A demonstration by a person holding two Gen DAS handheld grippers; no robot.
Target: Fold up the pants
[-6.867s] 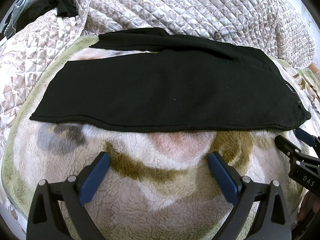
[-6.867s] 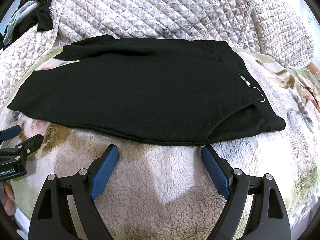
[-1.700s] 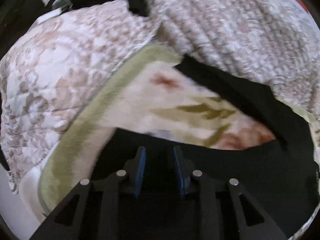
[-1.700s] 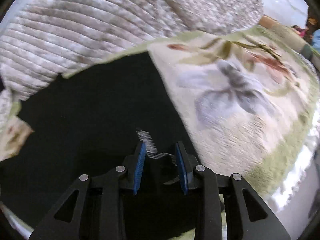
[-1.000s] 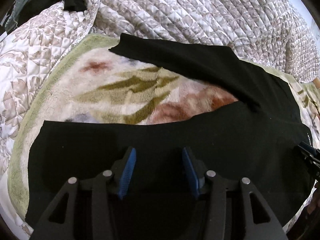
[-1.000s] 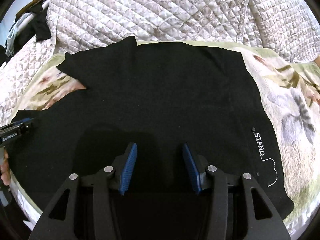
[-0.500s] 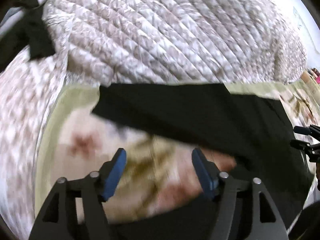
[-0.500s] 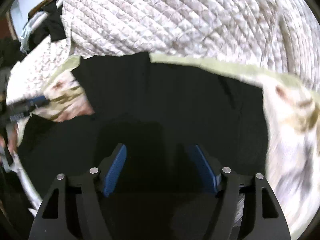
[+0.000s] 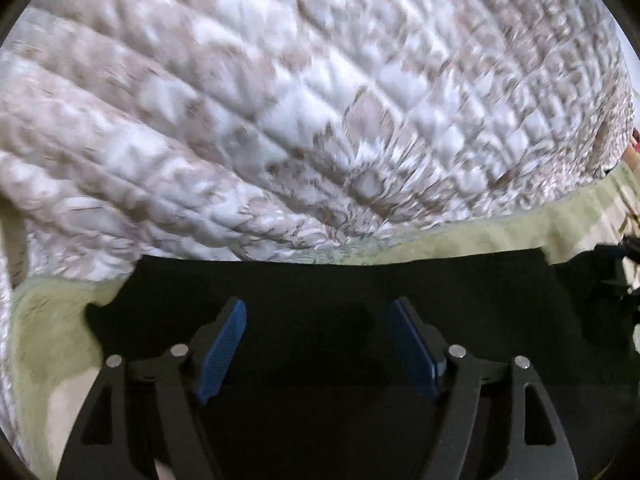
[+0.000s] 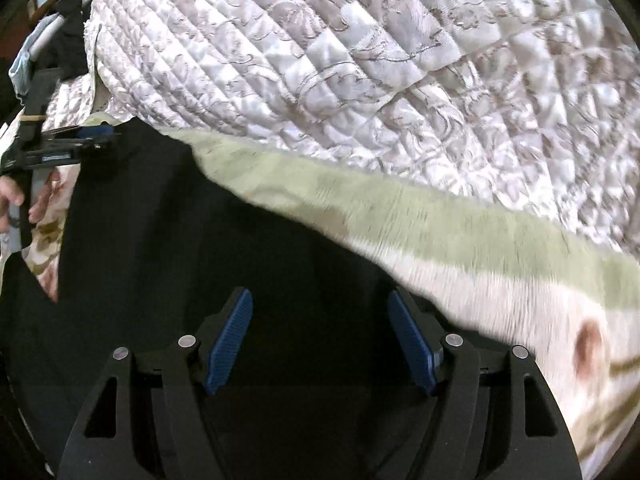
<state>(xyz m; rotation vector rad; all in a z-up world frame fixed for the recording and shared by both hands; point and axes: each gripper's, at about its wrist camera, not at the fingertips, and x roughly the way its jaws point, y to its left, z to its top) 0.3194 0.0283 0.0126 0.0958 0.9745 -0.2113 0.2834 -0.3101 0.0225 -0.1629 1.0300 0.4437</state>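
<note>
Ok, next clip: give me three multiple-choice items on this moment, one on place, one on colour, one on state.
1. Where do the pants lie?
A. on the fleece blanket
B. on a wooden floor
C. in a basket

2. What colour are the pads on the fingers?
A. red
B. blue
C. yellow

3. How does the right gripper stand?
A. shut on the pants
B. shut on the quilt
C. open, nothing pinched

Answers: 1 A, green-edged fleece shows around the black cloth, below the quilt. 2 B, both wrist views show blue pads. 3 C, the fingers are spread above the cloth, as on the left gripper; both have just been opening.
</note>
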